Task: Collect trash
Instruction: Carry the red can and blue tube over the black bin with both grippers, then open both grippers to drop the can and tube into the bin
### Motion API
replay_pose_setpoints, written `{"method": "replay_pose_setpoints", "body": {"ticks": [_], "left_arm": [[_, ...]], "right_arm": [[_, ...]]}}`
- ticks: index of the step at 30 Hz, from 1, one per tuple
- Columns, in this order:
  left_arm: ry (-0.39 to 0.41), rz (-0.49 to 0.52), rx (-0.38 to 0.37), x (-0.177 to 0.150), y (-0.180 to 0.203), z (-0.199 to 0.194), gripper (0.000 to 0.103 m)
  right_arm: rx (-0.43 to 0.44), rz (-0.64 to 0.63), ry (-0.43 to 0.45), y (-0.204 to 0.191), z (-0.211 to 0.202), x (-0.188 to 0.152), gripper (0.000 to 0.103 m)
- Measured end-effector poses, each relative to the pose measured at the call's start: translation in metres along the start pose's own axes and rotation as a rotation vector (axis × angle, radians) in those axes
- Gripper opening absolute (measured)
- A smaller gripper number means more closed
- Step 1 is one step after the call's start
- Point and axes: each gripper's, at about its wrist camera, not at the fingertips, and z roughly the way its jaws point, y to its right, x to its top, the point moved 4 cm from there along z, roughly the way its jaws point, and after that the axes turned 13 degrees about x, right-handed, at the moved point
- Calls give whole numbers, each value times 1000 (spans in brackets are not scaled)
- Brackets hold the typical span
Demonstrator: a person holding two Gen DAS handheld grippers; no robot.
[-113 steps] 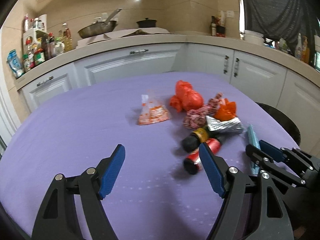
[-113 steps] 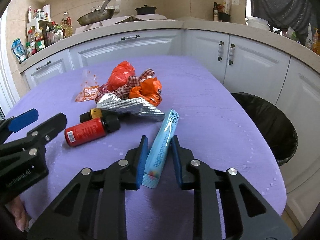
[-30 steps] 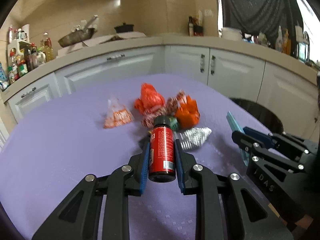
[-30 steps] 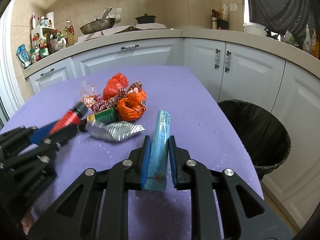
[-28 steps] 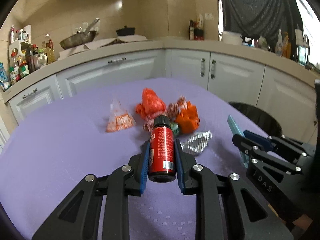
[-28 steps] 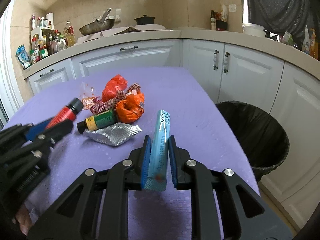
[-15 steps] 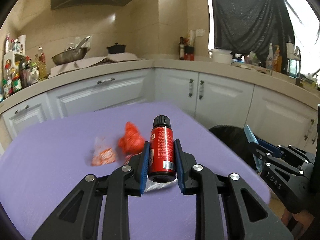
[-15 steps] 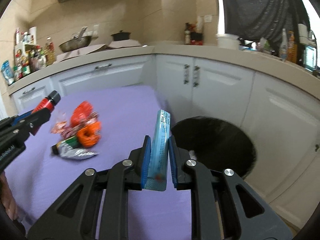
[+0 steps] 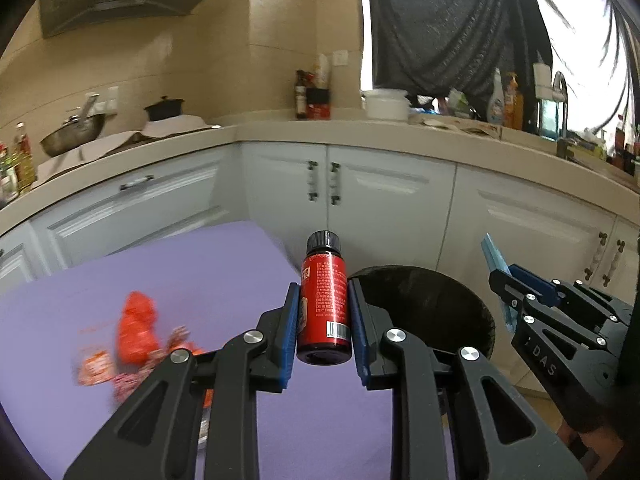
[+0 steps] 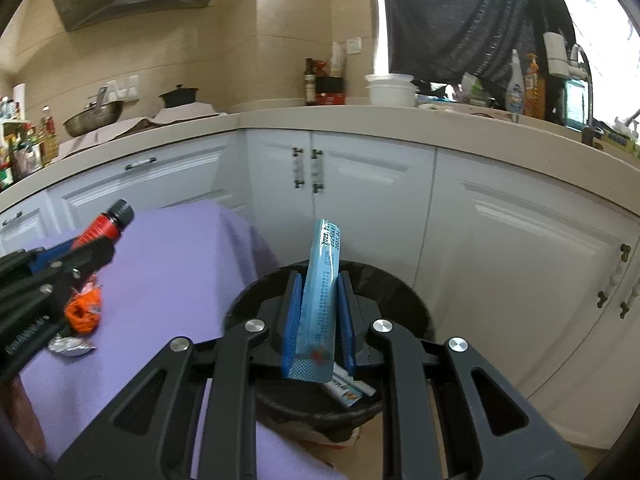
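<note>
Both wrist views look forward and downward, sharing black bin (image 9: 432,312), purple table (image 10: 168,280), cabinets

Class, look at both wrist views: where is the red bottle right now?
The red bottle sits clamped in the left gripper, above the purple table's edge, beside the black bin.

a wok (image 10: 94,117) and a dark pot (image 10: 179,96) sit on the counter (image 10: 400,122) above white cabinets (image 10: 360,192).

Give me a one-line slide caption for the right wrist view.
Right claw grips a blue packet above the black trash bin beside the purple table.
</note>
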Motion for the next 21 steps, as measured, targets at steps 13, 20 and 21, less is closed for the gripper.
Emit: {"method": "replay_pose_setpoints", "body": {"ticks": [13,20,21], "left_arm": [[-78,50,-23,9,63,59,25],[-98,65,-14,7,71,69,57],[-92,61,-16,7,69,67,58]], "right_arm": [[-44,48,-19,56,38,2,18],[-61,87,-21,72,57,1,38],[-64,87,-25,71,59,0,39]]}}
